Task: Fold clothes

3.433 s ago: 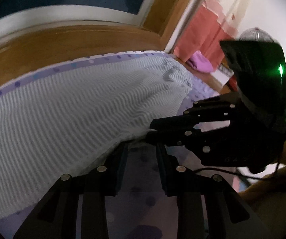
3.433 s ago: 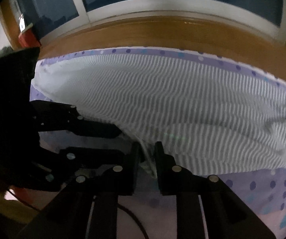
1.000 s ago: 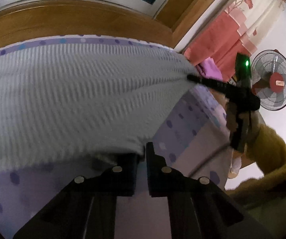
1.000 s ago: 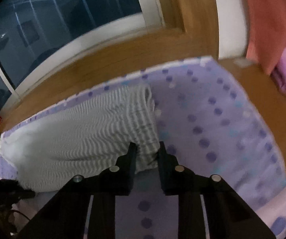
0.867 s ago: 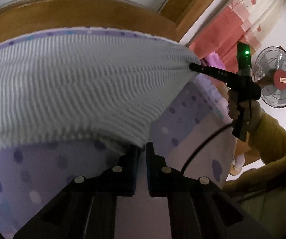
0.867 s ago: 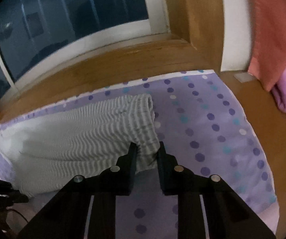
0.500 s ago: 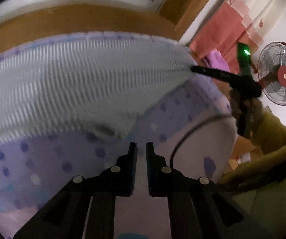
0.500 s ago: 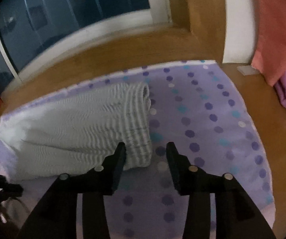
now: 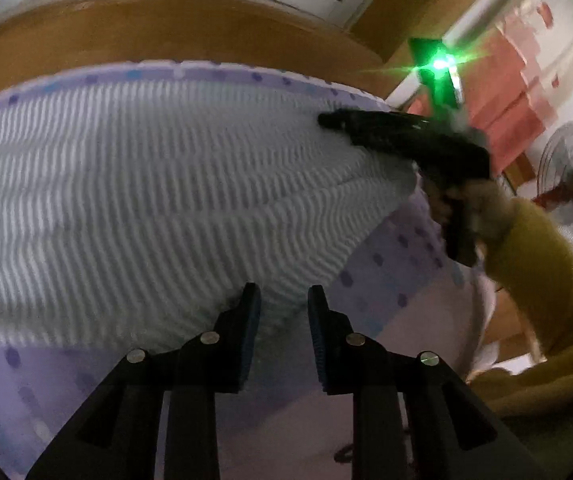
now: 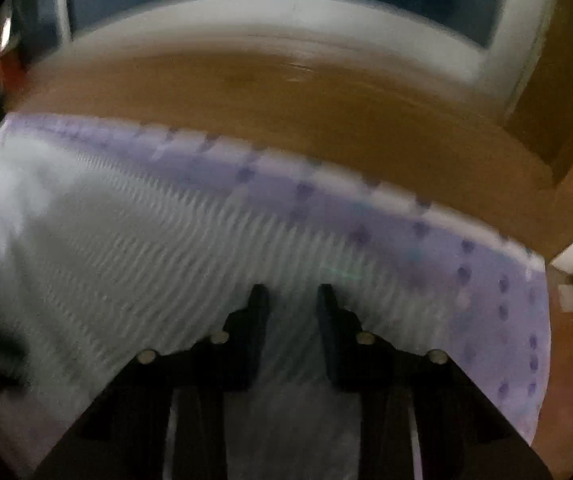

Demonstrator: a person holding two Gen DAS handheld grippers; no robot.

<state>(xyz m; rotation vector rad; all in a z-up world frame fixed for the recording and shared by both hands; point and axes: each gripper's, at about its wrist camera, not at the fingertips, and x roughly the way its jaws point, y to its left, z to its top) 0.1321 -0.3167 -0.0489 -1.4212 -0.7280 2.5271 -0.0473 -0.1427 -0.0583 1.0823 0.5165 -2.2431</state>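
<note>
Since half a second earlier, you had opened your left gripper [image 9: 280,312] from pressed-together to spread, and you had swung your right gripper [image 10: 289,308] off the garment's right end and in over its cloth. The purple dotted mat [image 9: 386,264] carried the work, laid on a wooden floor [image 9: 166,32] below a window, its far edge running along the floor. The striped garment [image 9: 166,184] lay on it as one long band stretched from the mat's left side toward its right, close to the far edge, with a layered seam crossing its right part, which reads as at least one fold already in it. Judging by that, you were partway: the piece was doubled lengthwise but still long, so a crosswise fold or more looked left, though the blur leaves the layer count unsure. Your right gripper's jaws stood apart with striped cloth showing between and beneath them, and whether they touched it could not be told. Your left gripper's jaws also stood apart, holding nothing, with the garment's near edge lying just beyond and between their tips. In the left view your right gripper's tip reached onto the garment's far right corner.
</note>
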